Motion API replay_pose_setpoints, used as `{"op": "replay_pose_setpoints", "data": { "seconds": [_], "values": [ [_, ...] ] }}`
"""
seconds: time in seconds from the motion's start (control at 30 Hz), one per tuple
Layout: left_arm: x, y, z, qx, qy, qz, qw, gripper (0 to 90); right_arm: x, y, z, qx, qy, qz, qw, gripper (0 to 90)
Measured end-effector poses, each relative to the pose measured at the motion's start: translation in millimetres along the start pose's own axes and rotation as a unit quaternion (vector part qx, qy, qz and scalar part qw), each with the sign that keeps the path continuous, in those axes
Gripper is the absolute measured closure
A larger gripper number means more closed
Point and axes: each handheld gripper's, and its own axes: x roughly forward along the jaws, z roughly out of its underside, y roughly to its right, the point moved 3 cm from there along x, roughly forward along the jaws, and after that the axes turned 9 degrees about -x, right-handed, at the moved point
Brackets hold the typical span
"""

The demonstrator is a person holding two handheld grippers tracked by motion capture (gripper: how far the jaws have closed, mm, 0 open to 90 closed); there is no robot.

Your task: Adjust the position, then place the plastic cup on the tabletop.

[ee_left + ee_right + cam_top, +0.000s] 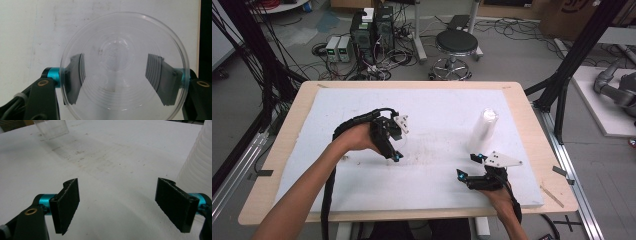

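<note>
While left gripper (393, 145) hangs over white foam board (437, 105), jaws clamp clear plastic cup (123, 67) at rim, pads at 9 and 3 o'clock, cup mouth facing camera. Stack of clear cups (483, 131) stands upright at board's 3 o'clock. Right gripper (469, 166) just beside stack at 6 o'clock, jaws wide apart, nothing between.

High view above the white table (362, 190), both gripper views close, sharing its surface.
</note>
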Motion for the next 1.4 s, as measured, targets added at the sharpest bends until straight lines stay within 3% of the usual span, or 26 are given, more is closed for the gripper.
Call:
{"op": "replay_pose_setpoints", "data": {
  "seconds": [0.6,1.4],
  "values": [
    [2.9,-6.9,-0.3,-0.007,-0.012,-0.008,0.9999,31.8,0.8,1.1,0.4,0.0,-0.001,-0.001,1.0,19.3],
    [44.1,-15.9,-11.1,-0.02,-0.069,-0.016,0.9973,32.0,1.9,0.5,0.5,0.005,-0.008,-0.006,0.9999,19.3]
  ]
}}
